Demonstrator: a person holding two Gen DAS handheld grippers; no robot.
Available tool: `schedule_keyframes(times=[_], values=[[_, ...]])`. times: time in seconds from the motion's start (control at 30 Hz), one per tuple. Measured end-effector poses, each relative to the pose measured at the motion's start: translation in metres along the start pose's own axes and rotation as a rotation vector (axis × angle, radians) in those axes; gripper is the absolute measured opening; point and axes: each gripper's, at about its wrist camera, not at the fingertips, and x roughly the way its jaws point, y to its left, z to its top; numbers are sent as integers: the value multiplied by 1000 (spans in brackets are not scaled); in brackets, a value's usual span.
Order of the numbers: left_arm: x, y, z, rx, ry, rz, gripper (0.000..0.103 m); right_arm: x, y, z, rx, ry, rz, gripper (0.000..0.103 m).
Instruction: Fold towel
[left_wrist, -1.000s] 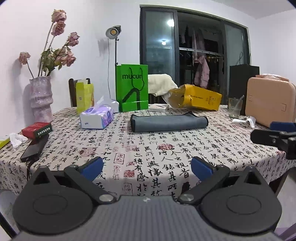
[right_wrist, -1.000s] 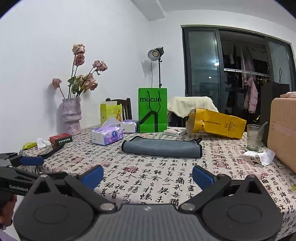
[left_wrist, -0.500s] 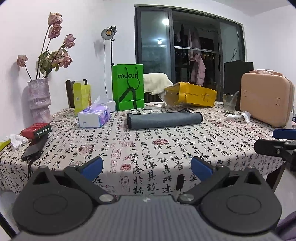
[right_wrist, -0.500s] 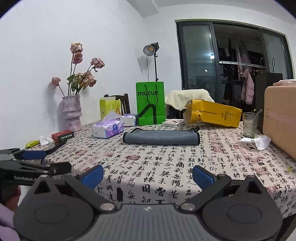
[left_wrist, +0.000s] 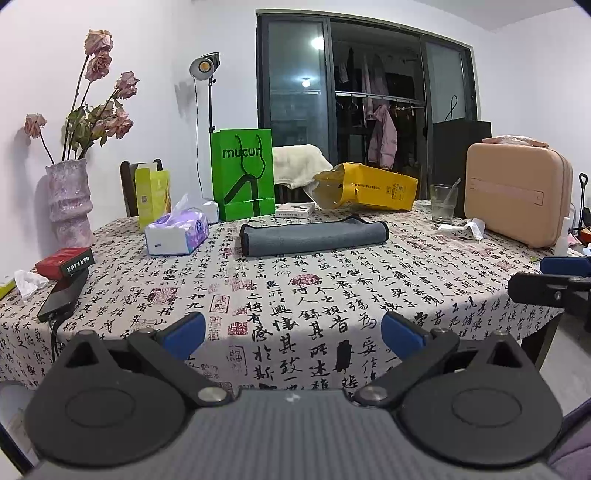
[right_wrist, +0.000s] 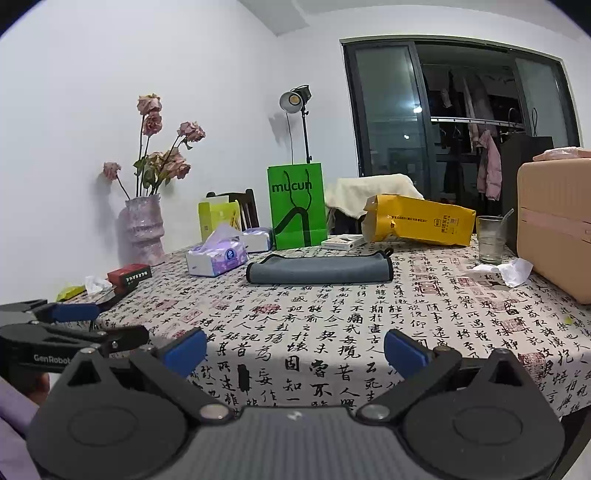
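A grey towel (left_wrist: 314, 239) lies folded into a long flat strip in the middle of the table, on the calligraphy-print tablecloth (left_wrist: 295, 295); it also shows in the right wrist view (right_wrist: 319, 268). My left gripper (left_wrist: 293, 332) is open and empty, held off the table's near edge, far from the towel. My right gripper (right_wrist: 295, 349) is open and empty, also back at the near edge. Each gripper shows from the side in the other's view, the right one (left_wrist: 550, 277) and the left one (right_wrist: 74, 325).
Behind the towel stand a green bag (left_wrist: 242, 173), a yellow bag (left_wrist: 369, 186) on its side, and a tissue pack (left_wrist: 175, 234). A vase (left_wrist: 68, 203), red box (left_wrist: 64, 262) and phone (left_wrist: 61, 297) sit left. A glass (left_wrist: 443, 203) and pink case (left_wrist: 517, 194) sit right.
Both grippers have pulled back from the table and dropped a little, so the table edge now shows. The towel has not moved.
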Motion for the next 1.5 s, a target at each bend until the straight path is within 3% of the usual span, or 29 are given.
schedule_keyframes(times=[1.5], values=[[-7,-3,-2,-21,-12,5,103,-5,3,1,-18,3,11,103]])
